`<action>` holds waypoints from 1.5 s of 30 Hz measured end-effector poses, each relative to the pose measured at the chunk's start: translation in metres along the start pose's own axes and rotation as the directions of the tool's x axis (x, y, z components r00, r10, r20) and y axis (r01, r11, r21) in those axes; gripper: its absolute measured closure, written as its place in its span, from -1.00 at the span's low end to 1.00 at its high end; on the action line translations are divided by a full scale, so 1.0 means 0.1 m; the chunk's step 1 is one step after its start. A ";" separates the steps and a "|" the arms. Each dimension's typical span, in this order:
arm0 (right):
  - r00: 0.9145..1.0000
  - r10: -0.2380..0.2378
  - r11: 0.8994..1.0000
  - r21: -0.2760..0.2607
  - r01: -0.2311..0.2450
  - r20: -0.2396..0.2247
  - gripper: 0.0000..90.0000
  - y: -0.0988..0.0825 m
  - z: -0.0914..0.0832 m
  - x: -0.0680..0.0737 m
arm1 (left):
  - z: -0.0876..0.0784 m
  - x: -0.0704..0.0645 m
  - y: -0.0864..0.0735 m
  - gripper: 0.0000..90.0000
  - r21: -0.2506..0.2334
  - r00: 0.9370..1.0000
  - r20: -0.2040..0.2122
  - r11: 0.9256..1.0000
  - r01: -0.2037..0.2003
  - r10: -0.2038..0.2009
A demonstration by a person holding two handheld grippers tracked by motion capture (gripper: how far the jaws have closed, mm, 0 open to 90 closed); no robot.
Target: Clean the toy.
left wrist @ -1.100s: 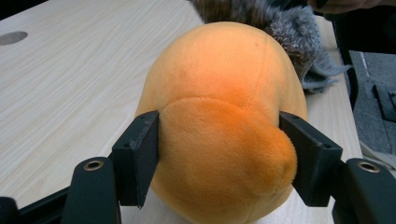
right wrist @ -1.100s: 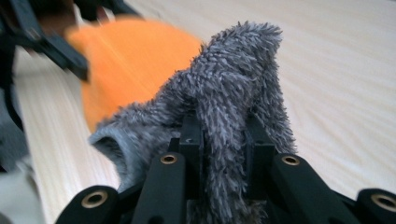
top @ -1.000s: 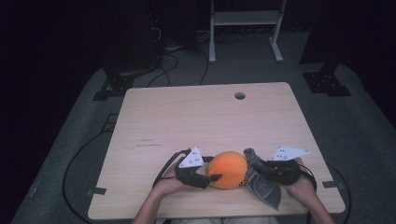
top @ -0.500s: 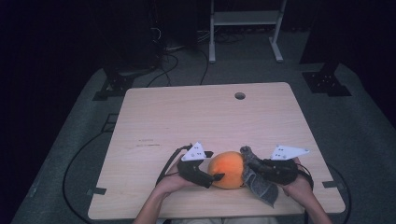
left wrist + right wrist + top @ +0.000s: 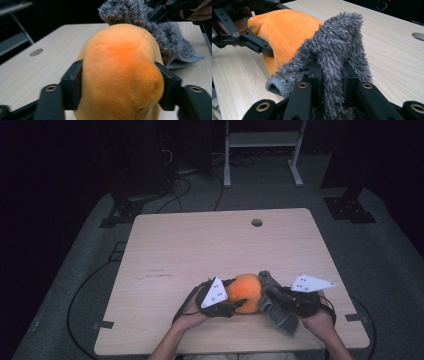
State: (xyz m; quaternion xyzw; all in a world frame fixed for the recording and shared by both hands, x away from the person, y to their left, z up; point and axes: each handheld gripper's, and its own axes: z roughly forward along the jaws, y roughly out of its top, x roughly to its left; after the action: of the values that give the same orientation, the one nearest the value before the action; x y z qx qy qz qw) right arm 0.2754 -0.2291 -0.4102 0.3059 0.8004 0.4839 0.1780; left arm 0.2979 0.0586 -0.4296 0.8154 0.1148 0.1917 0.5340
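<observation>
The left gripper [image 5: 120, 92] has just closed again, jaws squeezing the round orange plush ball [image 5: 120, 75]; beside it, the right gripper [image 5: 331, 75] stays pinched on the fuzzy grey cloth [image 5: 337, 50].

The high view looks forward and down on the tabletop [image 5: 200, 250] from afar. Each gripper view sits close behind its own tongs, facing the other tongs. All share the orange plush [image 5: 246, 290] between them.

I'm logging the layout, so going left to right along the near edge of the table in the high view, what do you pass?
Left gripper → orange plush toy → grey fuzzy sock → right gripper body with its grey plate.
</observation>
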 end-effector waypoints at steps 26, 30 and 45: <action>0.993 -0.024 0.994 0.105 0.037 -0.117 0.60 -0.12 0.12 0.14 | -0.06 0.22 -0.02 -0.86 0.187 0.919 0.112 0.916 0.354 -0.378; 0.993 -0.036 0.993 0.112 0.049 -0.111 0.60 -0.13 0.11 0.17 | 0.01 0.16 -0.08 -0.70 0.191 0.920 0.129 0.919 0.344 -0.371; 0.994 -0.085 0.993 0.076 0.090 -0.062 0.62 -0.04 0.27 0.21 | -0.08 0.22 -0.16 -0.53 0.148 0.980 0.051 0.972 0.181 -0.190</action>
State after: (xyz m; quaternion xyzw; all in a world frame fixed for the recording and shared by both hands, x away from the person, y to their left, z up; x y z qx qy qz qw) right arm 0.2737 -0.1987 -0.4261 0.2630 0.8363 0.4525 0.1631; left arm 0.3143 0.0799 -0.4374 0.8430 0.1867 0.1057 0.4933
